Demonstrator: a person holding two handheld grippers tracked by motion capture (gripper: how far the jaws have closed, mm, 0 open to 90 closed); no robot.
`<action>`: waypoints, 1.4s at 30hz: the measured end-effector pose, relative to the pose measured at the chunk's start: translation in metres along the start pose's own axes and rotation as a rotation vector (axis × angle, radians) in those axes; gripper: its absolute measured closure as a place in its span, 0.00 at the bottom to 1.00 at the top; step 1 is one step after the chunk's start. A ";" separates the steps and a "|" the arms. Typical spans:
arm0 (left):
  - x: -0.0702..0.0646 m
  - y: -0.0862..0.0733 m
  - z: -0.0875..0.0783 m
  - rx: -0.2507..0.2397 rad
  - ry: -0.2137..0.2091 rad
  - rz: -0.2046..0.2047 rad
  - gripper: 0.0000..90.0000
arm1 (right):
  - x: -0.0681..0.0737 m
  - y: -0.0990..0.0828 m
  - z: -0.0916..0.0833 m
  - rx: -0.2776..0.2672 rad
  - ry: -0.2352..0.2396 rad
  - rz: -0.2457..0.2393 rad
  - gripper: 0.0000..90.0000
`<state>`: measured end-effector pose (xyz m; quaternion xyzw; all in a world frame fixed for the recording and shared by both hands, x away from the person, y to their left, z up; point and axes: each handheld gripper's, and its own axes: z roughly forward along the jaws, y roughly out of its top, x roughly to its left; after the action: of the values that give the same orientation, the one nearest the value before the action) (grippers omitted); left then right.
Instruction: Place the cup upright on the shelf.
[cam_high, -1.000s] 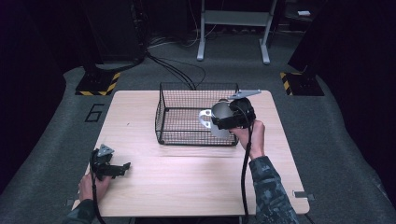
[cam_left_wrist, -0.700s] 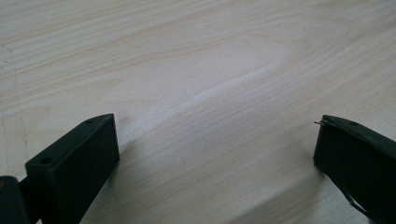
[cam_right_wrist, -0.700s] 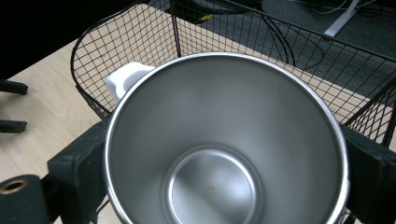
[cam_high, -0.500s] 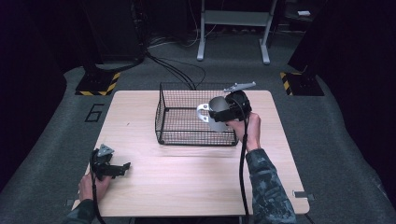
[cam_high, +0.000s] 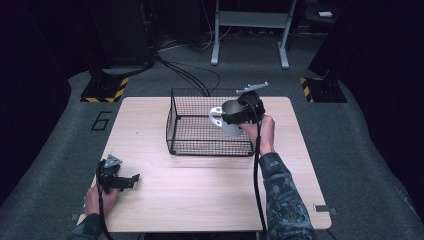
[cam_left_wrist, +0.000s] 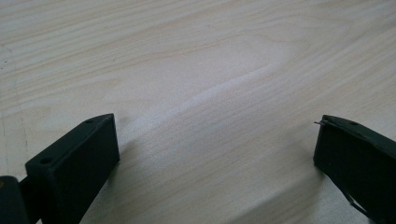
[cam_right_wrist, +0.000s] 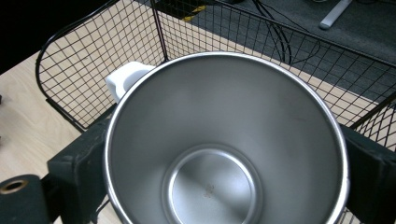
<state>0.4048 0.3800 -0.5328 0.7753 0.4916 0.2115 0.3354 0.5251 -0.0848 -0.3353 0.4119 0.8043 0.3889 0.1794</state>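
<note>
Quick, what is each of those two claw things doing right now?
Left gripper: open, holding nothing, resting low over the table.
Right gripper: jaws closed on the steel mug, held over the wire basket.

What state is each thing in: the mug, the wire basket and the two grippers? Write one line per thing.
Mug: empty, gripped by its sides, held above the basket's right part, white handle pointing left.
Wire basket: upright on the table, open at the top, nothing lying inside it.
Right gripper: shut on the mug, raised.
Left gripper: open, holding nothing, low at the table's near left corner.
Table: bare light wood.
</note>
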 end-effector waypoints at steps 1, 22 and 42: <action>0.000 0.000 0.000 0.002 0.000 0.002 0.00 | 0.000 0.001 0.001 0.009 -0.004 0.008 0.07; 0.000 0.000 0.000 0.002 0.000 0.002 0.00 | -0.007 0.006 0.054 0.111 -0.009 0.040 0.07; 0.000 0.000 0.000 0.000 0.000 0.000 0.00 | 0.004 0.001 0.100 0.205 0.009 0.045 0.07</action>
<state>0.4048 0.3800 -0.5328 0.7752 0.4918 0.2115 0.3355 0.5839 -0.0333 -0.3978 0.4443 0.8313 0.3101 0.1240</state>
